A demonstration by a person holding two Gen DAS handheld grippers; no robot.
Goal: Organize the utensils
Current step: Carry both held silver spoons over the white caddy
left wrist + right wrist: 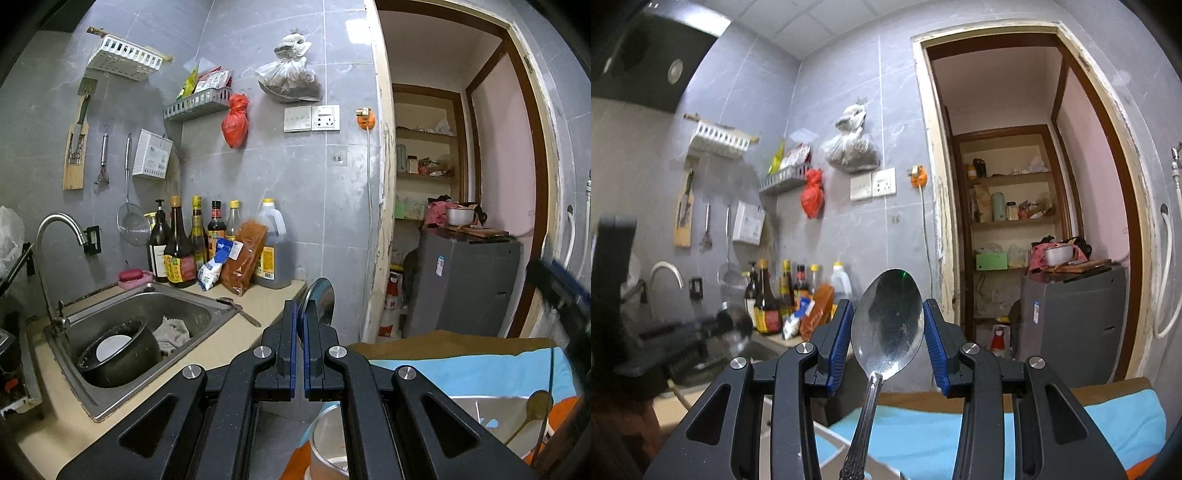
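The sink (192, 308) holds a black pot (122, 354) and a rag, and its steel basin is where a dropped utensil would clatter and be awkward to fish out. To the right of the sink, past the counter's end, is a blue-covered surface (461, 369). On it, below the tongs, stand a steel cup (327, 439) and a steel tray (491, 417) with a gold spoon (532, 406) in it.

The right tongs (888, 302) are up in the air, right of the sink. Their jaws stand wide, but they seem to pinch a big spoon (888, 328) by the two edges of its bowl, with the handle hanging back toward the wrist. That looks the weaker grip to me. Smooth curved metal on narrow pads could pivot or squirt out, and the long handle adds leverage. A quick swing could send it down onto the blue cover or the floor.

The left tongs (301, 306) are nearer the sink, just off the counter's end. They are closed tight on a second spoon (317, 301), seen edge-on. That hold seems firmer, though the bowl sticks out and could knock the cup when lowered.

Both tongs are close together, so a clash between them is possible. One more spoon (240, 312) lies on the counter at the sink's right rim and is easily nudged in.
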